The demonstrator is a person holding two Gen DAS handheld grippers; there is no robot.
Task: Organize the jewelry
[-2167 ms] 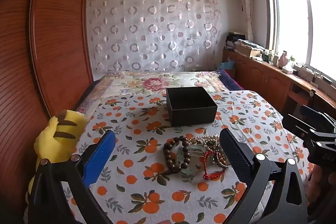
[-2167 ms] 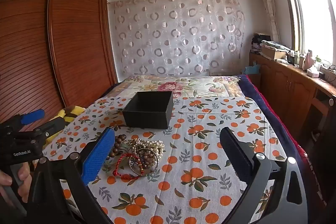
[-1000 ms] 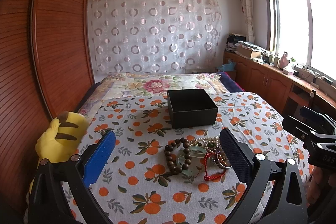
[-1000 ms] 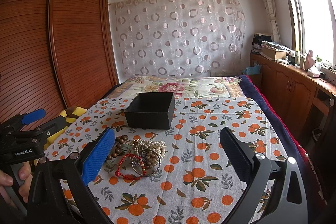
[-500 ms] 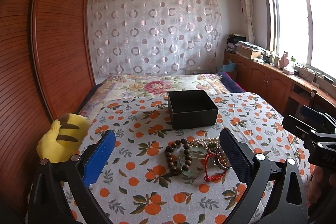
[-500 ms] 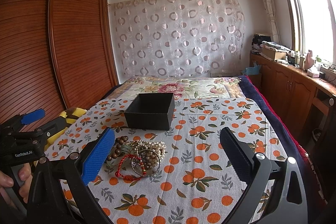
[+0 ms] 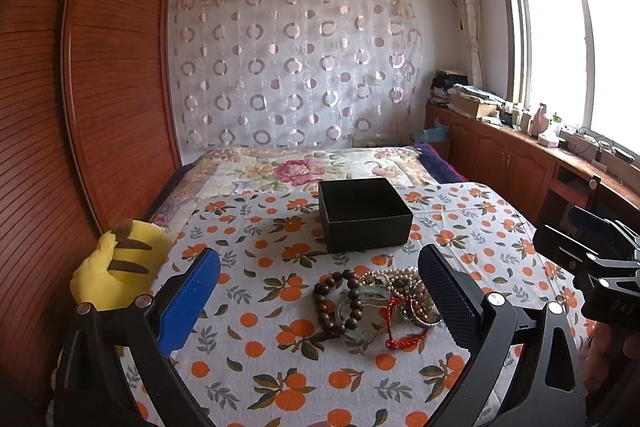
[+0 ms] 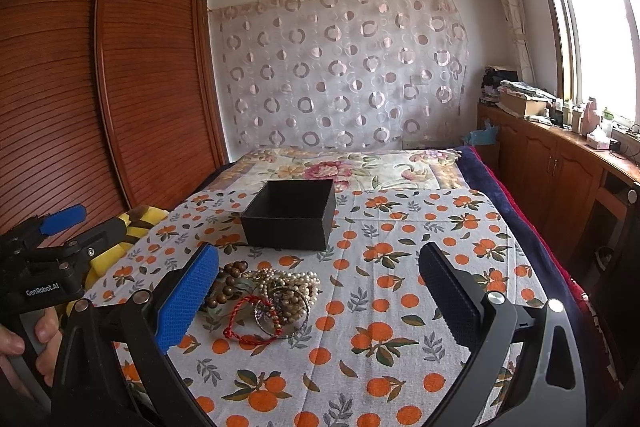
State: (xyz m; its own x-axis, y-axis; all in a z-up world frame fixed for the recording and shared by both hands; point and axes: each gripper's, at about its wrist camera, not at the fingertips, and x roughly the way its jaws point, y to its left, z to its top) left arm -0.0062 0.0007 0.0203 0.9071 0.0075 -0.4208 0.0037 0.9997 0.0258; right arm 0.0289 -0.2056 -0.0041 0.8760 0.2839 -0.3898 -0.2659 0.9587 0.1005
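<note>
- Left wrist view: our left gripper (image 7: 318, 277) stands spread wide with nothing between its pads, and it has barely moved over the last two seconds, only lifting its gaze a touch so the pile sits slightly lower between the fingers
- The jewelry pile (image 7: 374, 301) lies on the orange-print cloth (image 7: 280, 367) just ahead of the tips, nearer our dark right-hand pad than the blue one; the wooden bead bracelet (image 7: 338, 301) and the red cord (image 7: 400, 331) are its closest pieces
- The open black box (image 7: 365, 213) sits beyond the pile, straight ahead, apparently empty
- Right wrist view: our right gripper (image 8: 318, 277) is likewise released and empty, almost unchanged from earlier
- Here the pile (image 8: 272, 297) lies just beside the blue left-hand pad, and the box (image 8: 290, 215) is ahead, left of centre
- We judge sorting has not begun: nothing is lifted, so the first pick is still to come
</note>
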